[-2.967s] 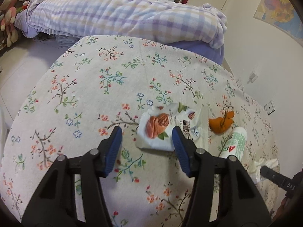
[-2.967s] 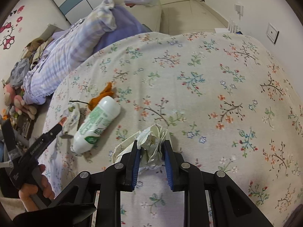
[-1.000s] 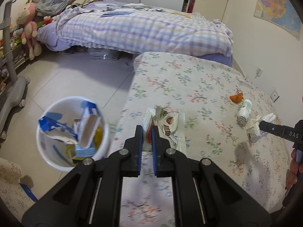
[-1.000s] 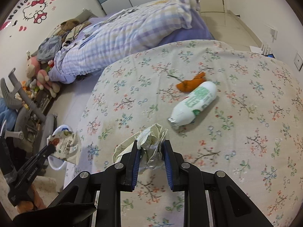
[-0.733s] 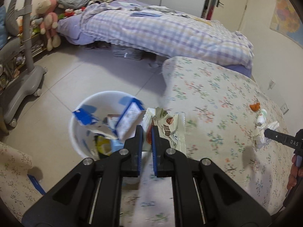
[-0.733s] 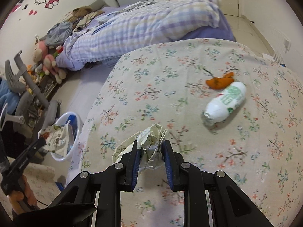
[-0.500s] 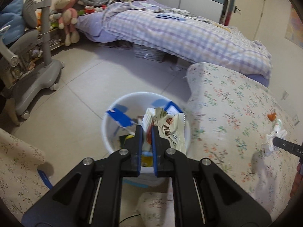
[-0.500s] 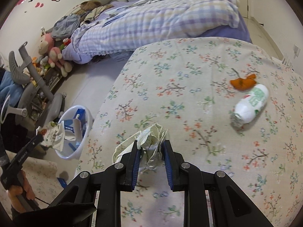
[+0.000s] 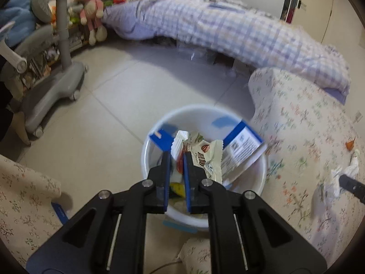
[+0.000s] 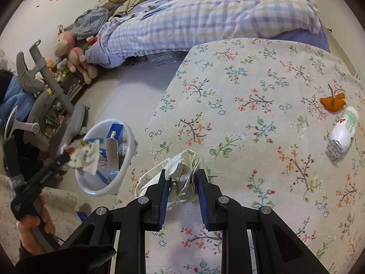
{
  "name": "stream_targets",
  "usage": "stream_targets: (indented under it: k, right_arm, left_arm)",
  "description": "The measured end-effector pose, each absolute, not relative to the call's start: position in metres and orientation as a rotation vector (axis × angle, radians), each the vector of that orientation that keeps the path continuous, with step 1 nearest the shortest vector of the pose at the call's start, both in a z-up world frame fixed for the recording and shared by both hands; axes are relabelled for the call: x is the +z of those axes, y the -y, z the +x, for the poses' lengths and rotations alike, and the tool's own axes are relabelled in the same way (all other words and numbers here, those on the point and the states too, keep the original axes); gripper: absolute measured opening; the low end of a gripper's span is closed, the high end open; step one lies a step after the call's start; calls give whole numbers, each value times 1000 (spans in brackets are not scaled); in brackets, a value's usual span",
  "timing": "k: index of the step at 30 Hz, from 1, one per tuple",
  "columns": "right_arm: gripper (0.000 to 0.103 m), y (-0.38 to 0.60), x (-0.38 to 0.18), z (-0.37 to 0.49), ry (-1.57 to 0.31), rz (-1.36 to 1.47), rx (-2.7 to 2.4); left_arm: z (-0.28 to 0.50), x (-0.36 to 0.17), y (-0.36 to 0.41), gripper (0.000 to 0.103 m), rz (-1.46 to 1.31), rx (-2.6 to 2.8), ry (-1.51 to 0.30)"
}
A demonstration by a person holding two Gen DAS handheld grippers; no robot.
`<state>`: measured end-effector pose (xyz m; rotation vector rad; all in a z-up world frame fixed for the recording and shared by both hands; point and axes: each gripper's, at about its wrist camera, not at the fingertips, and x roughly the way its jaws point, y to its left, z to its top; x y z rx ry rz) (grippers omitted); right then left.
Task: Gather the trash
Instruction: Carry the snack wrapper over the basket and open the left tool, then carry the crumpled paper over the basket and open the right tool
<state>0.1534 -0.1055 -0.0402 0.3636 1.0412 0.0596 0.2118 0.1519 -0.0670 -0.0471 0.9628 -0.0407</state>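
Note:
My left gripper (image 9: 176,157) is shut on a white snack wrapper (image 9: 206,154) and holds it over the white trash bin (image 9: 260,178) on the floor; the wrapper also shows in the right wrist view (image 10: 84,155) above the bin (image 10: 95,187). My right gripper (image 10: 182,177) is shut on a crumpled paper wad (image 10: 180,171) above the floral table (image 10: 251,80) near its left edge. A white bottle (image 10: 343,131) and an orange peel (image 10: 332,102) lie at the table's right.
The bin holds blue and white cartons (image 9: 241,146). A grey chair base (image 9: 50,89) stands left on the tiled floor. A bed with a checked quilt (image 10: 205,16) lies behind the table. Stuffed toys (image 10: 73,57) sit by the wall.
My left gripper has carried the wrapper off the table and over the bin. My right gripper has moved left along the table with the paper wad still held.

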Motion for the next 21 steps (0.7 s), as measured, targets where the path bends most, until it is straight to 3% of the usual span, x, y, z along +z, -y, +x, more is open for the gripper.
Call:
stream_targets:
  k: [7,9,11,12,21]
  right_arm:
    - [25,90,-42,159,-1041,355,78]
    - [25,84,-41,161,-1036,357,93]
    - [25,77,-40,162,-1033,359,110]
    - [25,73,-39,162,-1032,357,119]
    - [25,22,-48,184,-1074,394,246]
  left_arm:
    - [210,-88,-165,18,-40,-41,-1071]
    - [208,-81,-168,27,-63,-58,-1060]
    - [206,-78,-167,62,-72,-73,-1054]
    - [203,-75,-167,68,-65,-71,-1043]
    - [194,-59,-192,84,-22,36,-1020]
